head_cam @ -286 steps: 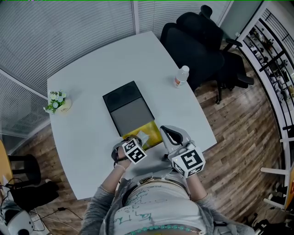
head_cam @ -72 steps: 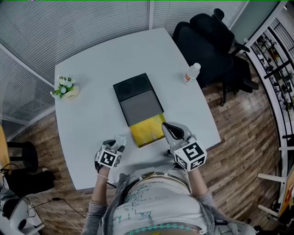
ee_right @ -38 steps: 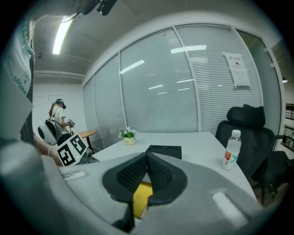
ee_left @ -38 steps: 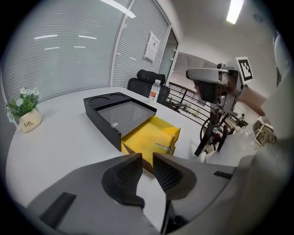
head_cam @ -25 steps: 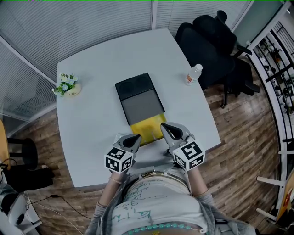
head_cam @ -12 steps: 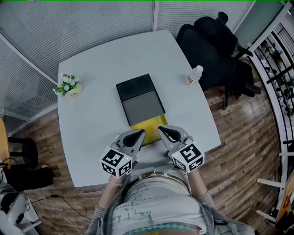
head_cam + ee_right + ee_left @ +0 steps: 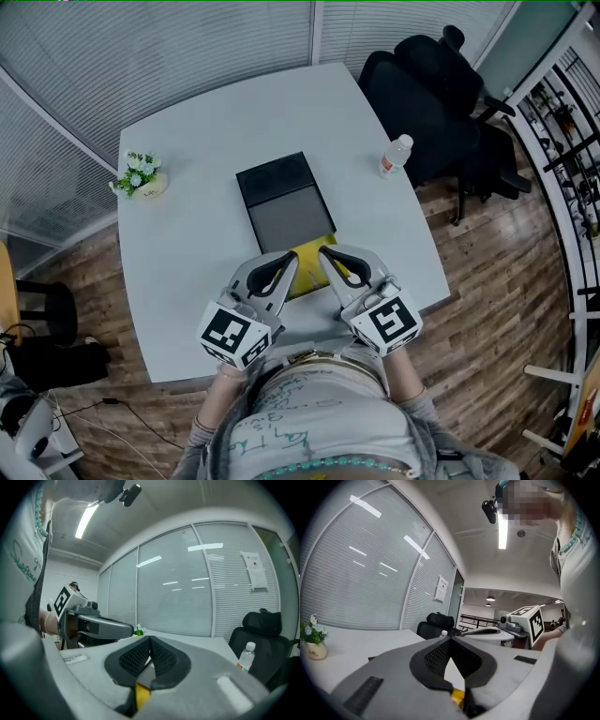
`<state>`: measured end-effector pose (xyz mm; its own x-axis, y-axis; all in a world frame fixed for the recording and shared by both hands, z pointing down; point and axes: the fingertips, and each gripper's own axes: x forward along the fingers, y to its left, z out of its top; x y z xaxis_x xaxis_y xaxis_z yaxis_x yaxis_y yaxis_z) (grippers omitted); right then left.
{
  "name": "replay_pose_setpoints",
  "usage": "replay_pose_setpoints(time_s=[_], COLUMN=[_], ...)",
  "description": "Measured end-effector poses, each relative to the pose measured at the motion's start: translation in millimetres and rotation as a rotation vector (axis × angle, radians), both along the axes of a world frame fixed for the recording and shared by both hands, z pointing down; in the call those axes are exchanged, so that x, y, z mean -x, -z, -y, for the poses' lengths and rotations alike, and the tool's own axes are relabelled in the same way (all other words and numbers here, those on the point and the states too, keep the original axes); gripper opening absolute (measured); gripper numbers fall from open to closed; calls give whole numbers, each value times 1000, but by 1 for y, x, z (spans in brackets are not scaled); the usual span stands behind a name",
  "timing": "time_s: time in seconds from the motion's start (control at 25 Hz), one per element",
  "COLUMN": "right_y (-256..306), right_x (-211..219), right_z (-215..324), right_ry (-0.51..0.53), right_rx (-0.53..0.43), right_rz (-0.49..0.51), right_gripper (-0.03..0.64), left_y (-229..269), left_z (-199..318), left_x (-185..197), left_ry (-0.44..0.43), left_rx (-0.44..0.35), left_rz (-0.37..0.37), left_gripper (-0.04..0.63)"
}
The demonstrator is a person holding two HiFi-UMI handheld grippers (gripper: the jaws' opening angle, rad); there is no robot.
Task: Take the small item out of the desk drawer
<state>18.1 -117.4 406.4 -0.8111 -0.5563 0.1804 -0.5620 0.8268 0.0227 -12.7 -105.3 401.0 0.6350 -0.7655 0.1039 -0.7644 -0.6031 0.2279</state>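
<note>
— Left claw (image 7: 287, 262)?
— Clenched on nothing, above the near bench (image 7: 173, 277) edge.
— Right claw (image 7: 329, 255)?
— Clenched too, empty, just beside.
— Yellow drawer (image 7: 310, 269)?
— Between both tips, pulled out of the dark box (image 7: 281, 202). Small item impossible to spot.
— Farther off?
— Bottle (image 7: 395, 156), flowers (image 7: 137, 174), chair (image 7: 427, 80).

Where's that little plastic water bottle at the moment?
In the head view, the clear plastic water bottle stands upright near the right edge of the white table, just beside the black office chair.
</note>
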Motion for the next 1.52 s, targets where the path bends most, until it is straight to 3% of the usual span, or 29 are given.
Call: replay_pose_setpoints(time_s=[0.28,0.44,0.68,1.0,1.52], right_y=[26,33,34,27,25], right_x=[5,8,8,10,9], right_z=[4,3,1,-5,-8], right_ry=[-8,-4,-18,-14,-2], right_rx=[-77,-95,-86,-38,-37], right_rz=[35,37,27,41,41], right_gripper=[2,2,2,2,2], left_y=[40,45,39,30,22], left_z=[8,9,4,1,-3], left_x=[8,10,9,6,1], left_ry=[79,127,178,169,152], left_rx=[-95,-118,-102,-79,-49], left_rz=[-13,16,3,18,26], left_gripper=[-2,-2,-2,-2,-2])
